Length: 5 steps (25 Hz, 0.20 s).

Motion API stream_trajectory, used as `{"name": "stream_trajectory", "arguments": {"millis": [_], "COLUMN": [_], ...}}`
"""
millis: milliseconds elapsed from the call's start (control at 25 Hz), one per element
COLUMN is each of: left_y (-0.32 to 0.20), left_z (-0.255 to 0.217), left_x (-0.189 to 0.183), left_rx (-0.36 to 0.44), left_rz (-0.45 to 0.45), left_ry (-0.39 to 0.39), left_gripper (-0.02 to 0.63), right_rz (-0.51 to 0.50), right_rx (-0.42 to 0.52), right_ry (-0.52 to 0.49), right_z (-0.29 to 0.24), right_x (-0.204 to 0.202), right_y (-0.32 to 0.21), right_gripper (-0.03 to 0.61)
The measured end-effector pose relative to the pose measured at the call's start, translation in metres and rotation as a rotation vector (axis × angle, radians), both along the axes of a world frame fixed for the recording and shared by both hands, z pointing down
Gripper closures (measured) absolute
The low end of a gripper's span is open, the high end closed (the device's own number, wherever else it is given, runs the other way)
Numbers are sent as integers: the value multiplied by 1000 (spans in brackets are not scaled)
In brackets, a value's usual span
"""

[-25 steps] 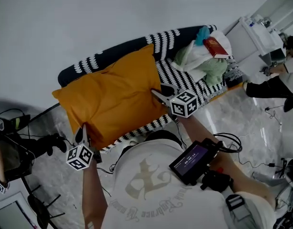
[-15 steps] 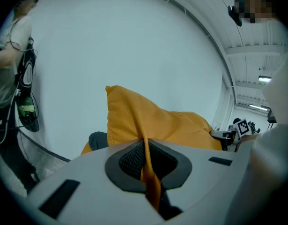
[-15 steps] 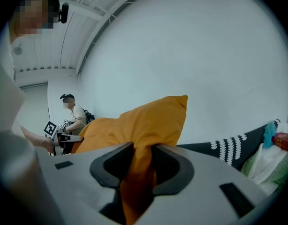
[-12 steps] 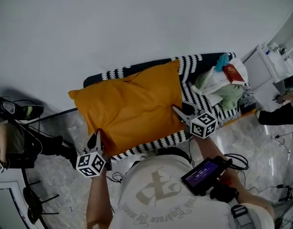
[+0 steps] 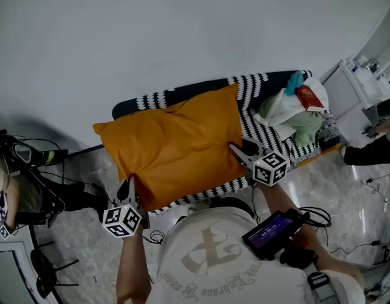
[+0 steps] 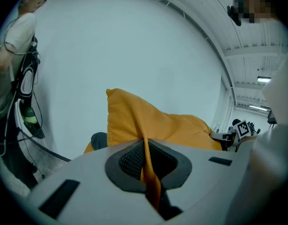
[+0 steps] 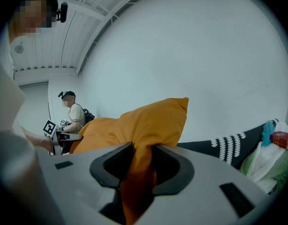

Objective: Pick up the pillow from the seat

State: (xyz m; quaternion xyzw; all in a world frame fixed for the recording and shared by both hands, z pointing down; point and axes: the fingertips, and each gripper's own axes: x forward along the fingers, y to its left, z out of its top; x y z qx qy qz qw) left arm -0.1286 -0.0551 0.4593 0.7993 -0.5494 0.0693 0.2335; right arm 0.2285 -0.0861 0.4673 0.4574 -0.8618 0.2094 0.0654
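Rising with both grips unchanged from a second earlier, the pillow (image 5: 175, 147) had come up a little off the front of the seat (image 5: 266, 133), and the whole load sat further right in the head view. The left gripper (image 5: 127, 187) had its fingers pressed nearly together on a thin fold at the pillow's near-left corner. The right gripper (image 5: 236, 149) had its fingers clamped, a bit wider, on a thicker bunch of fabric at the near-right edge. The pillow looked plump and mustard-orange, a broad rectangle, creased where each pair of fingers bit in. Its long axis ran from the left fingers across to the right fingers, along the striped seat. Its body stretched away beyond both sets of fingertips toward the wall, the far-right corner poking up highest. Whether the far edge rested on the seat could not be told. Out past the right fingers, well apart from them, lay a heap of pale clothes (image 5: 286, 120) with a red book (image 5: 307, 98) on top.
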Motion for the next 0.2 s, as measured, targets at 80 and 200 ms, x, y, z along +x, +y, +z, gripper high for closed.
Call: {"name": "stream_trajectory", "arguments": {"millis": [80,200], "left_y": [-2,-5], "left_z": [-14,-34], "left_x": [-13,-36], "left_rx": [5,8], "left_rz": [5,10], "left_ry": [-3,-4], "left_gripper": [597,597], "right_rz": [4,7], "right_rx": [3,5], "right_ry": [-1,2], "right_z": [-13,-34], "right_x": [-13,-36], "right_y": [-1,-2], "right_gripper": [436,436]}}
